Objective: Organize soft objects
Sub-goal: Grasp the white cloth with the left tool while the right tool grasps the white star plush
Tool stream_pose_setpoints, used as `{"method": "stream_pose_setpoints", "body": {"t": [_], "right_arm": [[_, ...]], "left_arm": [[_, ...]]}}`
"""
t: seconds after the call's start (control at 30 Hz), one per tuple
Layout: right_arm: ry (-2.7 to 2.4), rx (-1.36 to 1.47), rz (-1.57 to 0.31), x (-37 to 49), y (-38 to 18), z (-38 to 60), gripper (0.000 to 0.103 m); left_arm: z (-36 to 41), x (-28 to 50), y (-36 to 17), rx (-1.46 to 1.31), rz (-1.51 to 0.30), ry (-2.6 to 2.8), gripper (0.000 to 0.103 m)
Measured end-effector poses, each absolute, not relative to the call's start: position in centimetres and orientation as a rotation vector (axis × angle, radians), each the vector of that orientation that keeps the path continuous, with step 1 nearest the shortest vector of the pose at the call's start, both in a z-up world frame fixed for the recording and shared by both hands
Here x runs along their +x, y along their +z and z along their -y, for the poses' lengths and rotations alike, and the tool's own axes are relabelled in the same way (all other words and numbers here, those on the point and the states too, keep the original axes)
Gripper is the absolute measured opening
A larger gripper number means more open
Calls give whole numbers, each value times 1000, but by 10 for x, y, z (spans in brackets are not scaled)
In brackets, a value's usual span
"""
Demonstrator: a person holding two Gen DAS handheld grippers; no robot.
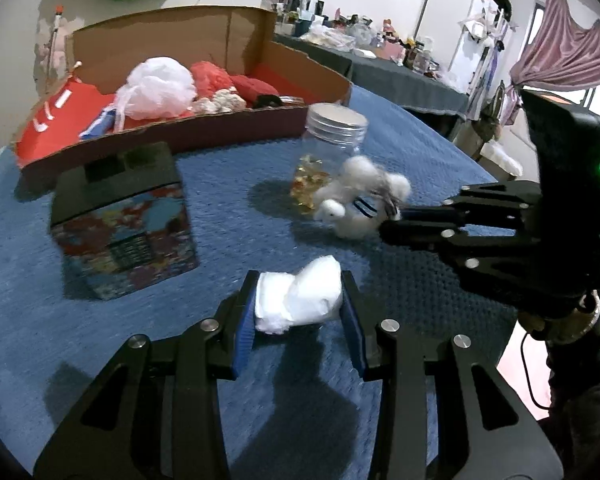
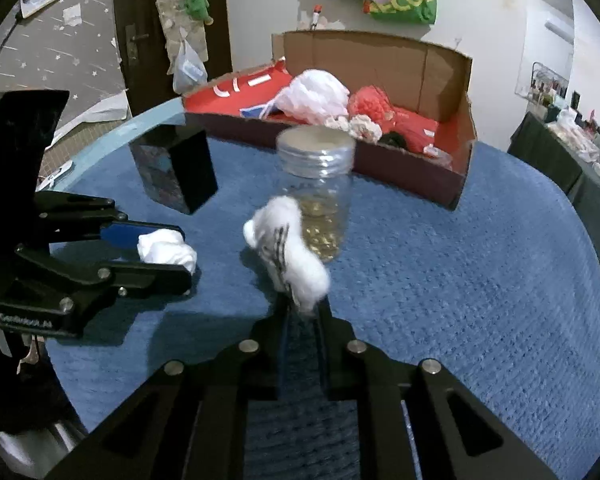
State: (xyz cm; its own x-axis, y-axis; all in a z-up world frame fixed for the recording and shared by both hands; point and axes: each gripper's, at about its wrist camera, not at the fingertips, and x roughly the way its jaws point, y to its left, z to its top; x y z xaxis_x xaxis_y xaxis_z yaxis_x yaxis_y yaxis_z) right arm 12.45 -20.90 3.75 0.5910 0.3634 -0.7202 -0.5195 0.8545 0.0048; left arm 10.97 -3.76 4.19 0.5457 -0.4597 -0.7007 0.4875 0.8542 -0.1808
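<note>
My left gripper [image 1: 300, 304] is shut on a white wad of soft cloth [image 1: 298, 300] just above the blue table cover; it also shows in the right wrist view [image 2: 166, 250]. My right gripper [image 2: 302, 312] is shut on a small white plush toy with dark stripes [image 2: 286, 252], held in front of a clear jar; the toy also shows in the left wrist view [image 1: 360, 200]. A cardboard box [image 1: 204, 36] at the back holds a white mesh pouf [image 1: 156, 88], red soft items [image 1: 216, 76] and a small knitted piece [image 1: 224, 100].
A clear plastic jar with a silver lid [image 1: 332, 148] holding yellow bits stands mid-table. A dark patterned box [image 1: 120, 220] stands at the left. The blue cloth [image 1: 100, 340] covers the round table. Cluttered counters and a pink curtain lie beyond.
</note>
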Motion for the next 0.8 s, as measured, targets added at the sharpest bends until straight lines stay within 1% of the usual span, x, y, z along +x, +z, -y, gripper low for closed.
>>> {"method": "stream_pose_setpoints", "body": {"t": [0.2,0.27,0.3,0.33,0.37,0.4,0.43,0.47,0.5,0.8], "right_arm": [[509,-251,-737,105,45,197,11],[517,-256,-750,101,41,193,11],[521,-259,-758,99,38,191,12],[524,-261,-761,98,37,190,15],[522,-260,-765,97,35,188,26],[513,-261,-764,96,33,187,45],[503,-259,-760,94,32,187,58],[499,-253,-756,93,32,188,76],[498,-241,-746,92,33,188,80],[487,-178,-760,107,30,178,81]], "left_arm": [[18,105,40,44,-814,-515,37],[12,104,39,40,-811,-495,39],[9,103,38,40,-811,-488,44],[8,102,37,39,-809,-486,53],[7,102,36,41,-810,-484,57],[7,102,35,45,-810,-480,63],[7,102,34,51,-808,-473,64],[7,101,33,57,-807,-471,64],[7,101,31,59,-810,-473,64],[3,108,27,30,-820,-449,64]]}}
